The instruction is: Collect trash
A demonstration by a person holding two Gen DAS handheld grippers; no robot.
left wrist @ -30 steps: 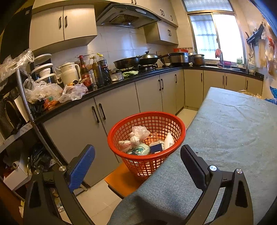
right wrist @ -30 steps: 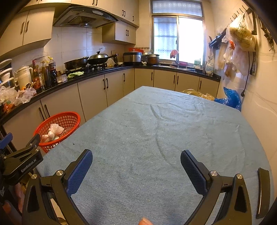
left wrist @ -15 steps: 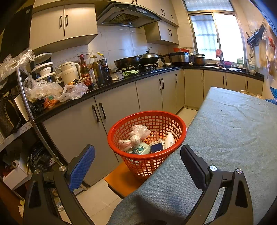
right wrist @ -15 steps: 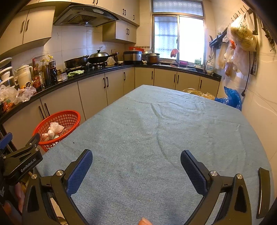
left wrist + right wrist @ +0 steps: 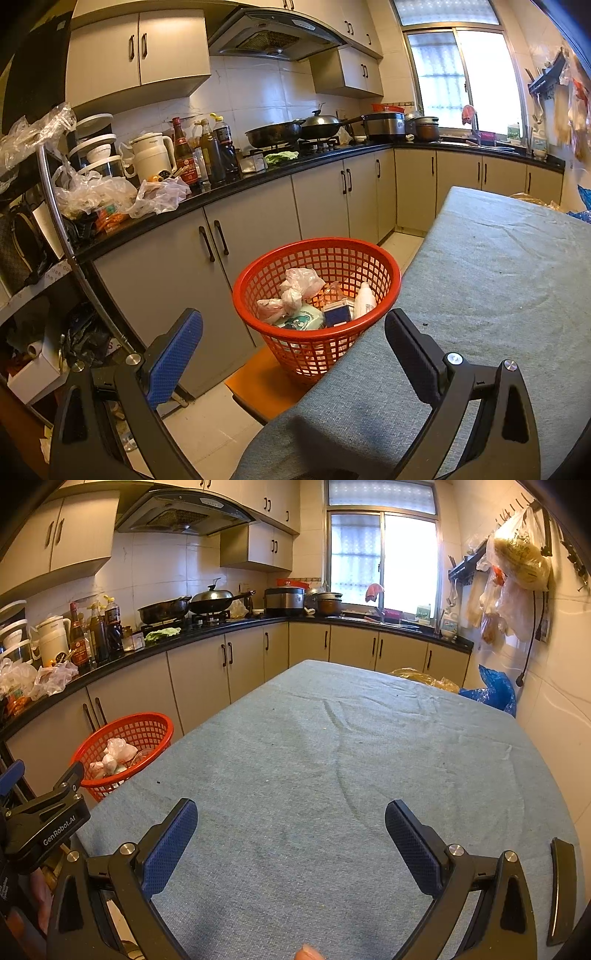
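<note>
Kitchen desk under grey-blue cloth lies bare, its trash apparently dropped into the red plastic mesh basket beside it, so both the left hand-held gripper and right hand-held gripper hover spread and empty.

Left wrist view: red basket sits slightly higher and further right in frame than 1.0 s ago; more floor and lower shelf clutter show at left edge. Shift small. Right wrist view: left gripper sits marginally lower at left edge; grey-clothed surface edges down slightly in frame. Basket contents, jaw spread: no visible change.
</note>
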